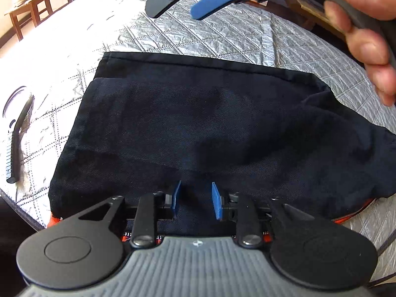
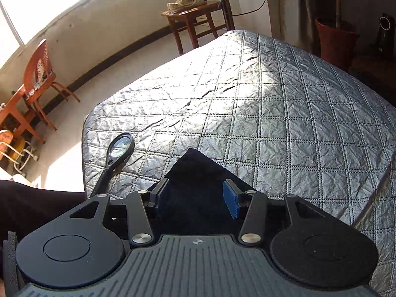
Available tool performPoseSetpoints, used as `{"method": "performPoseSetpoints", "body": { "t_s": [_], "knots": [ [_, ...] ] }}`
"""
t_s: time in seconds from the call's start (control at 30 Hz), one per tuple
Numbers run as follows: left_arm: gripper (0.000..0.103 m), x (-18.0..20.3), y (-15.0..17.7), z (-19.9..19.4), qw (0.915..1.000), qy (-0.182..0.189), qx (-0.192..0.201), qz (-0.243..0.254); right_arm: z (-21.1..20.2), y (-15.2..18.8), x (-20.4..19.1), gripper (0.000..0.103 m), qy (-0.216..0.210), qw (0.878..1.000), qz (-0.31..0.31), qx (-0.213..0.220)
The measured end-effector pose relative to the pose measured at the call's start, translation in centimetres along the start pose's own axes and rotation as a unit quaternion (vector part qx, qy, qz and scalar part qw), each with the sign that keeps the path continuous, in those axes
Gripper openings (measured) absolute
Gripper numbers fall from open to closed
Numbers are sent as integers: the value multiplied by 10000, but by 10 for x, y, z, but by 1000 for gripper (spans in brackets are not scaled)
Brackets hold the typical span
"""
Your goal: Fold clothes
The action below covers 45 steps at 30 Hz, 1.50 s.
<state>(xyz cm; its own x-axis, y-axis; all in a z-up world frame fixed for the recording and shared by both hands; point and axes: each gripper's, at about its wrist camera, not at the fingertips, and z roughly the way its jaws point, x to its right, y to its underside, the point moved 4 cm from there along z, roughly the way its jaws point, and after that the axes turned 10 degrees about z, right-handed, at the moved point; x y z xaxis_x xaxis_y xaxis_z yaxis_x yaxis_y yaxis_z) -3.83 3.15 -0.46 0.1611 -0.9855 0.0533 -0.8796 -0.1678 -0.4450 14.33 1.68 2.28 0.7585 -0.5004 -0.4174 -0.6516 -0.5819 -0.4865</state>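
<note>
A dark navy garment (image 1: 188, 128) lies folded flat on the grey quilted bed cover (image 1: 222, 34); an orange lining shows at its near edge. My left gripper (image 1: 195, 199) is open just above the garment's near edge, empty. My right gripper (image 1: 178, 8) is open in the air above the far side of the bed in the left wrist view. In the right wrist view the right gripper (image 2: 198, 195) is open, with a corner of the dark garment (image 2: 195, 170) below and between its fingers, apart from them.
A black magnifying glass (image 2: 118, 151) lies on the bed cover (image 2: 272, 113) to the left of the garment; it also shows in the left wrist view (image 1: 14, 133). A wooden chair (image 2: 195, 17) with shoes, an orange chair (image 2: 39, 74) and a red pot (image 2: 336, 42) stand beyond the bed.
</note>
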Motion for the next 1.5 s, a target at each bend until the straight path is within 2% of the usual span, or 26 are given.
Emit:
{"method": "performPoseSetpoints", "body": {
  "t_s": [0.17,0.23,0.33,0.4,0.43,0.47,0.6,0.7,0.73,0.83,0.93,1.0,1.1,1.17,1.23,1.3,1.33,1.4,1.43,1.47,1.5],
  "knots": [
    [25,4,3,-2,10000,-57,12,61,53,5,-9,55,-512,9952,-214,-812],
    [30,6,2,-1,10000,-26,5,61,67,10,-11,55,-603,9918,-224,-1104],
    [31,6,3,-2,10000,-6,11,47,85,21,-13,57,-608,9861,-361,-1501],
    [31,5,4,-3,10000,9,12,34,88,28,-17,44,-547,9823,-614,-1685],
    [31,4,5,-3,10000,31,9,3,87,31,-19,33,-588,9797,-743,-1766],
    [31,2,5,-4,10000,55,2,-31,83,33,-22,32,-701,9773,-796,-1833],
    [31,0,7,-6,10000,80,-22,-51,69,36,-25,34,-1265,9669,-561,-2144],
    [31,-1,9,-8,10000,82,-25,-35,69,42,-26,53,-1620,9541,-298,-2501],
    [31,-1,10,-9,10000,83,-22,-29,70,44,-26,60,-1625,9537,-271,-2517],
    [31,-2,12,-10,10000,84,-18,-28,72,40,-23,60,-1575,9599,-176,-2311],
    [31,-3,14,-11,10000,63,-13,1,65,23,-15,61,-1613,9723,70,-1691],
    [32,-2,15,-12,10000,47,-9,28,65,14,-8,64,-1414,9801,142,-1387],
    [35,0,17,-13,10000,41,-4,64,71,7,3,64,-987,9887,199,-1113],
    [36,3,17,-14,9999,27,6,105,75,2,11,64,-864,9916,356,-889],
    [38,5,20,-15,9999,17,17,153,81,0,15,64,-903,9912,530,-813],
    [39,7,22,-16,9998,19,21,183,92,6,8,63,-937,9892,433,-1042],
    [40,7,24,-17,9998,19,21,192,96,10,3,61,-943,9883,312,-1156],
    [40,7,25,-18,9998,18,16,192,99,17,-8,41,-935,9871,10,-1299],
    [41,7,26,-18,9998,24,12,191,98,20,-12,19,-920,9871,-121,-1305],
    [41,7,27,-19,9998,30,8,190,94,21,-15,10,-923,9873,-216,-1275],
    [42,7,27,-19,9998,37,5,189,87,20,-17,9,-955,9880,-290,-1175]
  ]
}}
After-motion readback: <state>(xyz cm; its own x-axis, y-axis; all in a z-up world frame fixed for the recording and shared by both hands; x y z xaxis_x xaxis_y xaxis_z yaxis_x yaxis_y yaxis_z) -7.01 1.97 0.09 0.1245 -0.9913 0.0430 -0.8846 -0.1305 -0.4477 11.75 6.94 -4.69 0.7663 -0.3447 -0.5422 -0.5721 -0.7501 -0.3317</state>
